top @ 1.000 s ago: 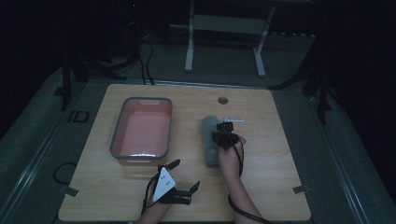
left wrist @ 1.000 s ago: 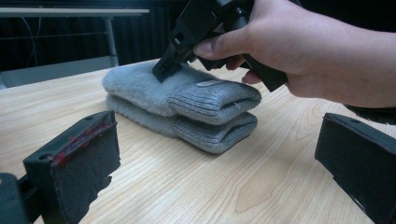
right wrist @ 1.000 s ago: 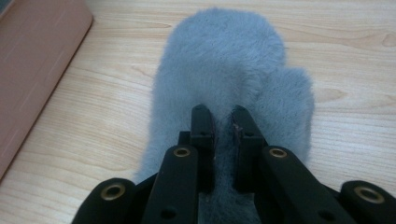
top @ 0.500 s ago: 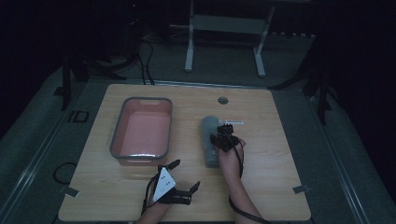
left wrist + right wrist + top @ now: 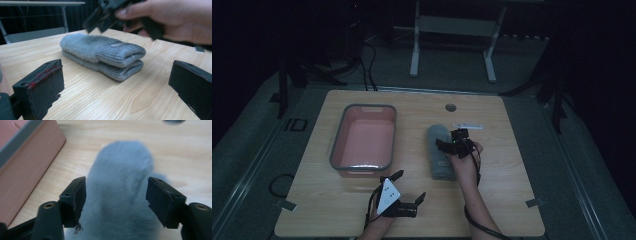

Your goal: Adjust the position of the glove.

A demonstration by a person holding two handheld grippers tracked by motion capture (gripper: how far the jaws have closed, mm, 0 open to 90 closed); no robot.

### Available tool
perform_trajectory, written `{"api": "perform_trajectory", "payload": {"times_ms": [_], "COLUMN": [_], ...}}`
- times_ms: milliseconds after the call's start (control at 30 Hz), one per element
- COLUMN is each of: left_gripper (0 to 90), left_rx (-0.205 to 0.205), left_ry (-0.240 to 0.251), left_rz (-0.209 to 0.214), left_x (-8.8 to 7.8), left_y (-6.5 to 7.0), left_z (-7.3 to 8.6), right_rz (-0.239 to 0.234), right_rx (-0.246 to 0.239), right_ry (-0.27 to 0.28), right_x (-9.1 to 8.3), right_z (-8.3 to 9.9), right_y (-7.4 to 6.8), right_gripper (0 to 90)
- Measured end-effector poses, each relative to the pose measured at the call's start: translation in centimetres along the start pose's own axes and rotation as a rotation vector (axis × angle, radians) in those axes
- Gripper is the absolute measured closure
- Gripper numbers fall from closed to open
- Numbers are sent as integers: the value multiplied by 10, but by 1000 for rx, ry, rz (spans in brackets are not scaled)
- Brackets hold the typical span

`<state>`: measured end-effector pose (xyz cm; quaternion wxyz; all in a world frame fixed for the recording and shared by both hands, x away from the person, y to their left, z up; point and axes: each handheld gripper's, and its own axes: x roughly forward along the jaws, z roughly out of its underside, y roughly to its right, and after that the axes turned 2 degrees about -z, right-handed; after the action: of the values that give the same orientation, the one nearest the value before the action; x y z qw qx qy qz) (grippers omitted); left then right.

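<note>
Slowly brought the right gripper [image 5: 444, 146] a little nearer along the folded grey fuzzy knit sock bundle [image 5: 439, 165] over the last second, from its far part toward its middle. Left the bundle itself lying as before on the pale wooden table [image 5: 512, 190], just to the right of the pink rectangular plastic tub with the grey rim [image 5: 368, 106] and apart from it. Kept the claw wide: saw, in the right gripper view, the right gripper [image 5: 116, 200] with one black jaw on each side of the sock bundle [image 5: 122, 162], neither pad clearly pressing the fabric, and the tub [image 5: 30, 157] off to the side. Could not tell there whether the pads had reached table height.

Left the left gripper [image 5: 409, 186] unmoved near the table's near edge, resting, jaws spread wide and holding nothing. Looked from it across bare wood, in the left gripper view, between its own parted jaws [image 5: 116, 85] at the sock bundle [image 5: 105, 55], ribbed cuffs turned toward the camera, with the right hand [image 5: 175, 20] hanging over its far side.

Judged the small shift a lining-up for the grasp: straddled but not yet closed, so nothing lifted, and the carry toward the tub probably all ahead.
</note>
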<state>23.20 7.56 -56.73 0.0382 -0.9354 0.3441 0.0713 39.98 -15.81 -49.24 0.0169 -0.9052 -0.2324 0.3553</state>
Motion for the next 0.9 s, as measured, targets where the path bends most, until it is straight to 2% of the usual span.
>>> {"api": "perform_trajectory", "payload": {"times_ms": [67,100,167,300,333,367,433,533,600,667,733,900], "left_gripper": [1,1,1,1,1,1,1,2,1,1,1,1], "left_rx": [14,20,26,23,24,24,1,-19,-21,-29,-38,-44], "left_ry": [-14,-20,-24,-30,-34,-34,-38,-70,-89,-91,-87,-116], "left_rz": [-3,-7,-14,-23,-28,-28,-19,-28,-37,-48,-49,-55], "left_x": [1,2,3,4,4,4,6,10,14,18,23,41], "left_y": [1,2,4,3,3,3,2,1,2,1,1,-4], "left_z": [-1,-1,-1,-2,-2,-2,-4,-11,-16,-22,-27,-44], "right_rz": [-35,-57,-85,-105,-125,-125,-201,-220,-250,-241,-240,-224], "right_rx": [1,-13,-37,-118,-125,-125,-122,-178,-189,-210,-206,-234], "right_ry": [12,12,16,10,1,1,15,31,34,51,72,100], "right_x": [-7,-10,-16,-21,-22,-22,-27,-31,-33,-36,-40,-47], "right_z": [-5,-7,-10,-11,-11,-11,-8,-4,-2,0,2,8], "right_y": [6,8,11,15,17,17,21,26,29,31,34,40], "right_gripper": [147,134,136,140,143,143,178,153,137,137,138,139]}}
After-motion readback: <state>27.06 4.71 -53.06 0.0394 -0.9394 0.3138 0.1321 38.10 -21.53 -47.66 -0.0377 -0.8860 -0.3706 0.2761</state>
